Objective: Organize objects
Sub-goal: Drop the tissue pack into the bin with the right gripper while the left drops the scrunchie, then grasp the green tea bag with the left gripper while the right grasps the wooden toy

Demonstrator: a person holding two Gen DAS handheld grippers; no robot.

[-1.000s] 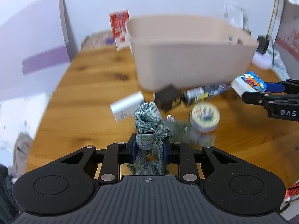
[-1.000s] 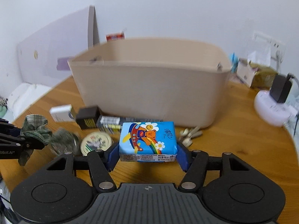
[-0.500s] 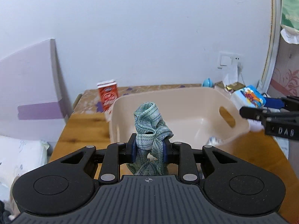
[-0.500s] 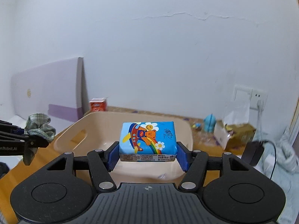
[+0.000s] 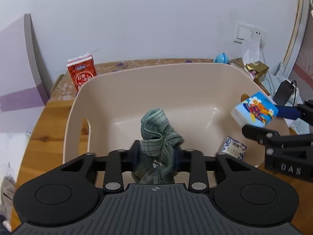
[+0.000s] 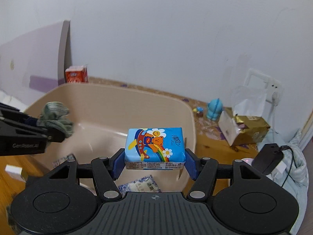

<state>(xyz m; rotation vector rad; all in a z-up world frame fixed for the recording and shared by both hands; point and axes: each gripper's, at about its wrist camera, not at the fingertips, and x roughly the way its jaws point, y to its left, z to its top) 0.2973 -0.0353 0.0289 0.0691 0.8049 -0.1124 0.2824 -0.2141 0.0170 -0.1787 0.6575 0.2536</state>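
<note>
My left gripper (image 5: 156, 155) is shut on a crumpled green checked cloth (image 5: 159, 135) and holds it over the near side of the beige plastic bin (image 5: 137, 82). My right gripper (image 6: 154, 163) is shut on a blue tissue pack with a cartoon bear (image 6: 155, 147), above the bin's right end (image 6: 187, 117). From the left wrist view the tissue pack (image 5: 254, 111) hangs over the bin's right rim. From the right wrist view the cloth (image 6: 55, 118) hangs over the bin's left part. A blue-and-white patterned packet (image 5: 233, 149) lies inside the bin.
A red milk carton (image 5: 82, 74) stands behind the bin on the wooden table (image 5: 39, 133). A gold box (image 6: 246, 129), a blue toy figure (image 6: 215, 109), a black charger (image 6: 268, 158) and a wall socket (image 6: 262, 82) lie to the right. A white-and-purple board (image 5: 15, 78) leans at the left.
Both grippers rose from table level in front of the bin to above it, and now tilt down over its inside. Each keeps its object.
</note>
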